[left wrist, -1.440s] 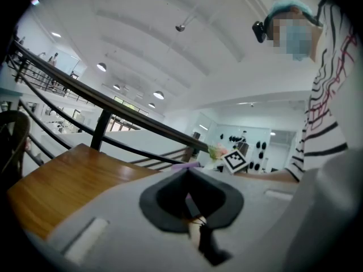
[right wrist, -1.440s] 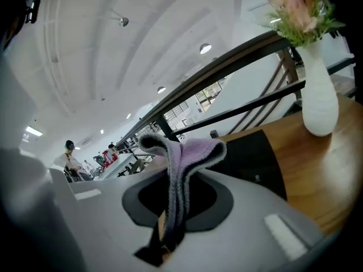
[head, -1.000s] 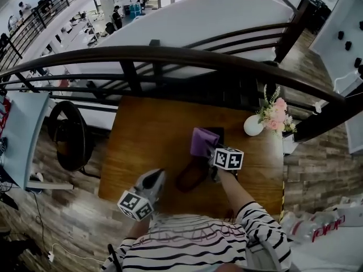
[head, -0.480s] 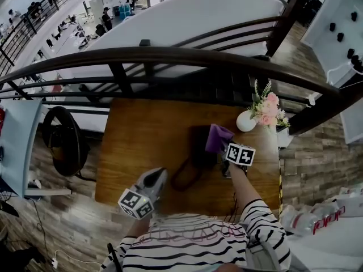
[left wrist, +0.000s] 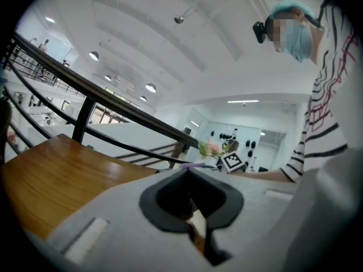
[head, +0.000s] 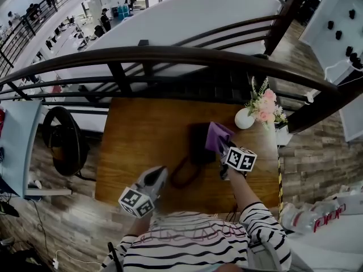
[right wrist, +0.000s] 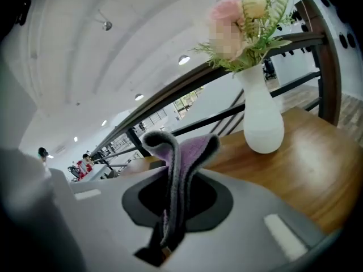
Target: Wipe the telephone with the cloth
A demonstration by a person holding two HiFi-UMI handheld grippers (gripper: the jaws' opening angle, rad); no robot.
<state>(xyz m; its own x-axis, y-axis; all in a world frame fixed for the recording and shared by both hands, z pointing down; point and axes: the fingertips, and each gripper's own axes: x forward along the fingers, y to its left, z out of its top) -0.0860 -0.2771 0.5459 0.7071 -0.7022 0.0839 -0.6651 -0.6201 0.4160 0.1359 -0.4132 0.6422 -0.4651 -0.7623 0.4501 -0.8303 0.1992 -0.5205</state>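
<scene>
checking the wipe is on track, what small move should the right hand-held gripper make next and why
Probably sweep the right hand-held gripper left, dragging the purple cloth across the telephone. Its jaws are clamped on the cloth, which sits at the phone's right edge, with most of the dark body to its left.

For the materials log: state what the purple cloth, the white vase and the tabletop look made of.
The purple folded cloth: soft fleece or microfibre, by its fuzzy nap. The white bulbous vase: likely glazed ceramic; smooth with a soft sheen. The brown tabletop: wood or veneer, faint grain, satin finish.
</scene>
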